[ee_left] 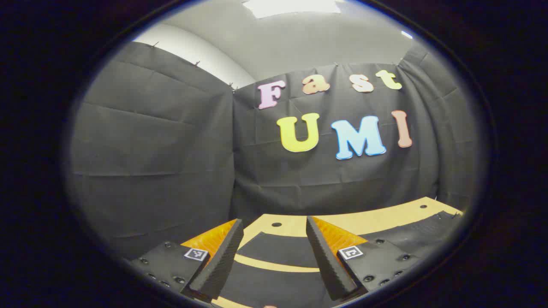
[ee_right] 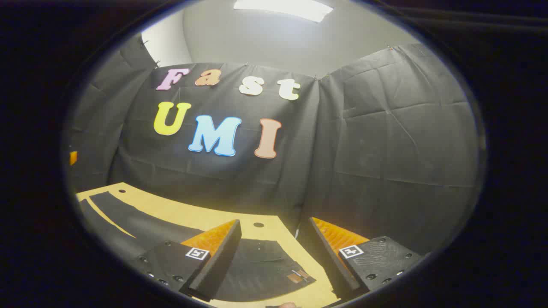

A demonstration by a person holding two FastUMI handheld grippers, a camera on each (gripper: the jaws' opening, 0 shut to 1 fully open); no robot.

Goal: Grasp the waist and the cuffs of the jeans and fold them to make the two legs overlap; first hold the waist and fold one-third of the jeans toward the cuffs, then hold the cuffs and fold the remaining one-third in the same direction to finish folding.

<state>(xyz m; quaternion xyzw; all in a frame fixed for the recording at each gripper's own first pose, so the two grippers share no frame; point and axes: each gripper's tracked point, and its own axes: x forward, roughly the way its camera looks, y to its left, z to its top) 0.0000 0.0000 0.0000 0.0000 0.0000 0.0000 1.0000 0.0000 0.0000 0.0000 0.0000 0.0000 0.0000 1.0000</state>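
Black jeans lie flat on a wooden table. In the left gripper view the two leg ends (ee_left: 274,252) lie apart, with a strip of table between them, right under my left gripper (ee_left: 274,229), which is open and holds nothing. In the right gripper view the waist (ee_right: 261,267) with a small brown patch lies below my right gripper (ee_right: 274,229), also open and empty. The legs (ee_right: 128,218) stretch away to the left in that view.
The light wooden table (ee_left: 355,220) has small round holes near its far edge. Black cloth walls (ee_right: 385,149) close the booth behind the table and on both sides. More of the jeans (ee_left: 419,229) shows at the right of the left gripper view.
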